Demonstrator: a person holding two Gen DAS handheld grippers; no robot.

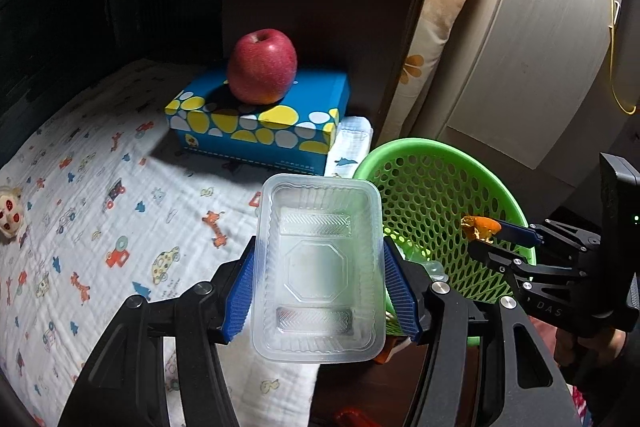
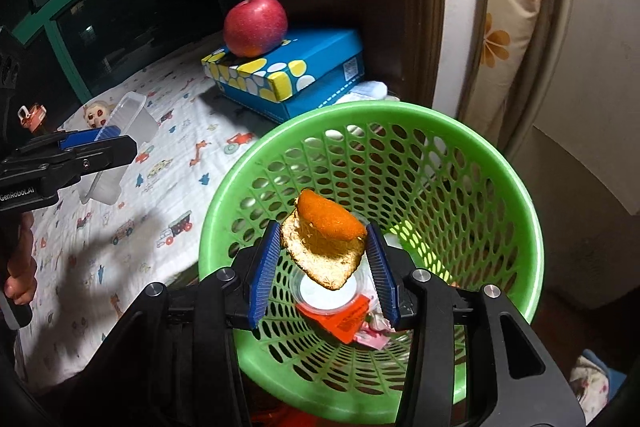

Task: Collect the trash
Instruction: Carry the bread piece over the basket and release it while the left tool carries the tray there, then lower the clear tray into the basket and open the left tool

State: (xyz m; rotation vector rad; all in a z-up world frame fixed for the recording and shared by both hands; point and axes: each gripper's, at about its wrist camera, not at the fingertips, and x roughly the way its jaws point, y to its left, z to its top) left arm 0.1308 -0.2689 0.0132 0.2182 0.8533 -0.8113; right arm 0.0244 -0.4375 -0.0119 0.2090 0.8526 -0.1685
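Peel [image 2: 324, 239] sits clenched in my right gripper [image 2: 325, 267] over the green basket [image 2: 516, 187]; I'd release next. My left gripper [image 1: 318, 291] grasps the plastic tray [image 1: 318, 267] beside the basket.

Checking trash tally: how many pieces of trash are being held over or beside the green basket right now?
2: an orange peel in the right tool above the basket; a clear plastic tray in the left tool beside it.

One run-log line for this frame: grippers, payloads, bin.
left gripper: shut on clear plastic tray | right gripper: shut on orange peel, above green basket | basket: already holds trash | apple: on tissue box
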